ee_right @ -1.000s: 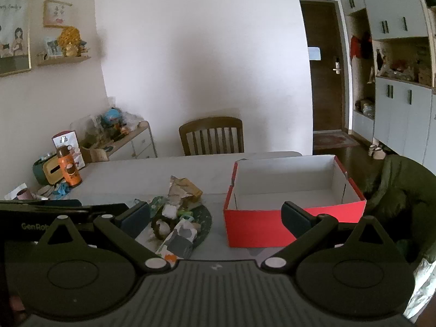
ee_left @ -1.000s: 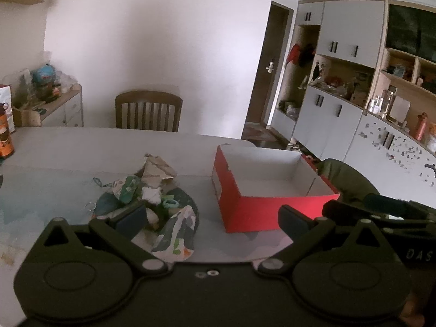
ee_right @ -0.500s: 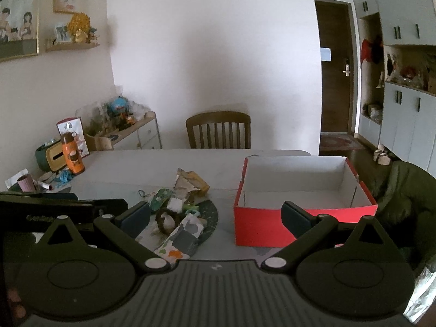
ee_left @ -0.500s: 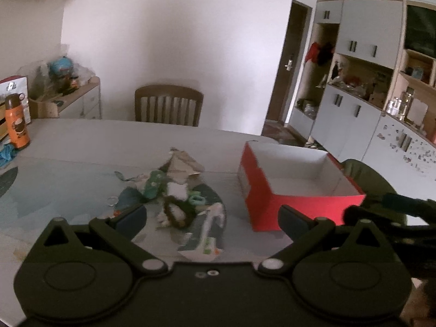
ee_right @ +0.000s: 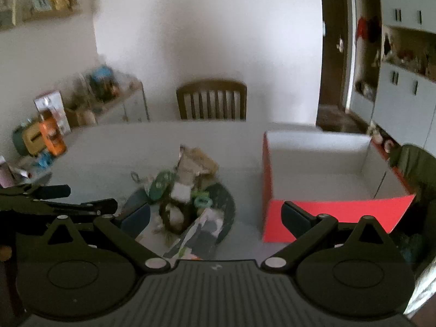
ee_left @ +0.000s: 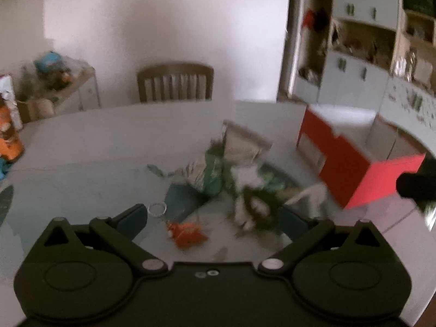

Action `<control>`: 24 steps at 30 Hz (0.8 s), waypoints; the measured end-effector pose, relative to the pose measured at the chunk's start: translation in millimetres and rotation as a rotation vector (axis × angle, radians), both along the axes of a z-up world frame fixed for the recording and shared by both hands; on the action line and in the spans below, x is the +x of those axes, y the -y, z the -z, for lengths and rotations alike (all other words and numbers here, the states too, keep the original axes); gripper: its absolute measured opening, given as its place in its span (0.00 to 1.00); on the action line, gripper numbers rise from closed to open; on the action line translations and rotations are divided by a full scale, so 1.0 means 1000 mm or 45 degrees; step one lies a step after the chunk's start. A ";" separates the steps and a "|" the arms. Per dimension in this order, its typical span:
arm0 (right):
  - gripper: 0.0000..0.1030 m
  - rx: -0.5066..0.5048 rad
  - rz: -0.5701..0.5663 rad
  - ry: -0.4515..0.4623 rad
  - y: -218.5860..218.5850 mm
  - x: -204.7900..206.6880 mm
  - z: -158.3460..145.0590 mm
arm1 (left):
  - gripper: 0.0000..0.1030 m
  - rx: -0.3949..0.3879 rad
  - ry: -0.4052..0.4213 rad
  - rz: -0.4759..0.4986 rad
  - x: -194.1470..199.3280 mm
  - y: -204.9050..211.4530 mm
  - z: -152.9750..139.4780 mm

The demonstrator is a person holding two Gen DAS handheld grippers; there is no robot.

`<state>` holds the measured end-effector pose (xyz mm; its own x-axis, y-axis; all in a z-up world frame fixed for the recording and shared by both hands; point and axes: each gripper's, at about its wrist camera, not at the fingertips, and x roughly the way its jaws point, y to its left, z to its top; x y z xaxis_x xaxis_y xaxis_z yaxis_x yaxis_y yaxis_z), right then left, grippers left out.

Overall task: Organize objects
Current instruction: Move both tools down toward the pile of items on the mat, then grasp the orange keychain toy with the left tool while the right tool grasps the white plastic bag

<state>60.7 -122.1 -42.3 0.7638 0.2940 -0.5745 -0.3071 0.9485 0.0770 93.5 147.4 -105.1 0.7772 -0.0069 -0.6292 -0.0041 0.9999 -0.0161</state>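
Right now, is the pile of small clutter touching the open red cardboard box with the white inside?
Apart. The right wrist view shows bare table between the pile and the red box.

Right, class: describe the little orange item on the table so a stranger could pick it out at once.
Start at the red box on the table, then move left to the pile of small items beside it. At the pile's near edge, between the open fingers of the left hand-held gripper, lies the orange item, the only bright orange piece there; blur hides what it is.
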 end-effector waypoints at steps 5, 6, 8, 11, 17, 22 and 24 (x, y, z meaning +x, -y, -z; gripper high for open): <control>0.99 -0.064 0.064 -0.118 -0.037 0.018 0.027 | 0.94 -0.038 -0.075 0.095 0.025 -0.025 0.033; 0.99 -0.077 0.079 -0.140 -0.043 0.022 0.032 | 0.93 -0.042 -0.089 0.105 0.029 -0.029 0.037; 0.99 -0.074 0.108 -0.204 -0.054 0.031 0.042 | 0.92 -0.059 -0.101 0.134 0.037 -0.035 0.044; 0.96 -0.079 0.137 -0.279 -0.066 0.044 0.054 | 0.90 -0.055 -0.105 0.170 0.046 -0.040 0.050; 0.75 -0.112 0.162 -0.365 -0.085 0.068 0.076 | 0.77 -0.054 -0.153 0.177 0.063 -0.048 0.062; 0.71 -0.134 0.194 -0.403 -0.088 0.082 0.085 | 0.76 -0.039 -0.190 0.182 0.067 -0.046 0.069; 0.71 -0.138 0.196 -0.406 -0.087 0.085 0.087 | 0.75 -0.029 -0.208 0.187 0.069 -0.044 0.073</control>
